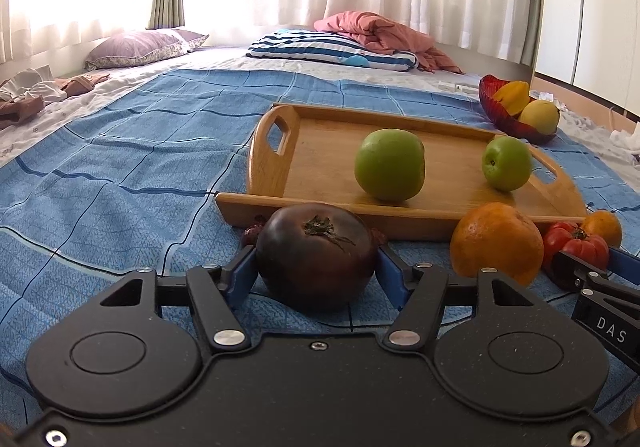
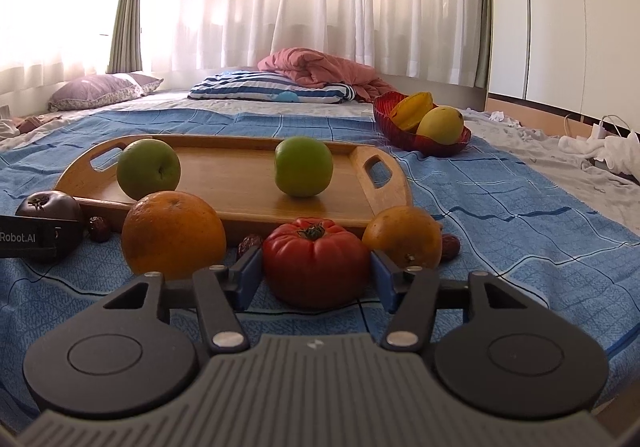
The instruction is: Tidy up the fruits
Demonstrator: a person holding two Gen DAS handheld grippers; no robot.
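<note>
A dark purple tomato [image 1: 314,255] sits on the blue bedspread between the blue pads of my left gripper [image 1: 316,275], which is shut on it. A ribbed red tomato [image 2: 316,261] sits between the pads of my right gripper [image 2: 316,279], shut on it. A wooden tray [image 2: 240,183] just beyond holds two green apples [image 2: 148,169] [image 2: 303,166]. Two oranges [image 2: 173,233] [image 2: 402,235] flank the red tomato. Small dark red dates [image 2: 99,227] lie near the tray's front edge.
A red bowl [image 2: 420,141] at the back right holds a starfruit [image 2: 412,109] and a yellow mango [image 2: 440,125]. Pillows [image 2: 102,89] and a pink quilt [image 2: 320,71] lie further back by the curtains. Cables and cloth lie at far right.
</note>
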